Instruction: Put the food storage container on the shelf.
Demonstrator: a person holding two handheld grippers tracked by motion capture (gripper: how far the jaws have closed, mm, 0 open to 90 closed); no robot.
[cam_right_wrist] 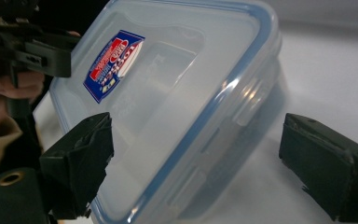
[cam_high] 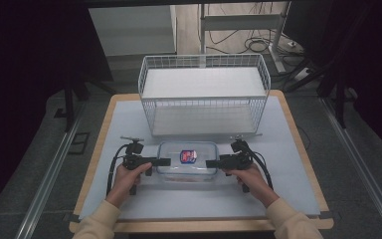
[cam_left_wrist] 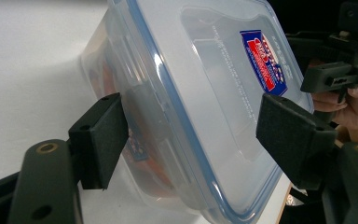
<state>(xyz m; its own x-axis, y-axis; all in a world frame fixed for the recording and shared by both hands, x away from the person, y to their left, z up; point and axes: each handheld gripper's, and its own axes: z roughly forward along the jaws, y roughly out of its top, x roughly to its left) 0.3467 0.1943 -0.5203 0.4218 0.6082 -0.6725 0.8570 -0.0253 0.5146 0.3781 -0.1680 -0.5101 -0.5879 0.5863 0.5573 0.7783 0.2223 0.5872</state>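
A clear plastic food box (cam_high: 199, 168) with a blue-rimmed lid and a red and blue label (cam_high: 188, 156) lies in the middle of the table; something orange shows through its wall (cam_left_wrist: 103, 70). My left gripper (cam_high: 164, 162) reaches its left end, and my right gripper (cam_high: 210, 163) its right end. In the left gripper view the box (cam_left_wrist: 205, 70) sits between open jaws (cam_left_wrist: 196, 130), one pad (cam_left_wrist: 100, 140) beside the side wall, the other (cam_left_wrist: 293, 135) over the lid. In the right gripper view the box (cam_right_wrist: 177, 93) likewise lies between open jaws (cam_right_wrist: 200, 154), the right pad (cam_right_wrist: 326, 163) well apart from it.
A white wire basket shelf (cam_high: 204, 64) with two levels stands behind the box at the table's back. A pale blue mat (cam_high: 129, 124) covers the wooden table. Bare mat lies to both sides and in front of the box.
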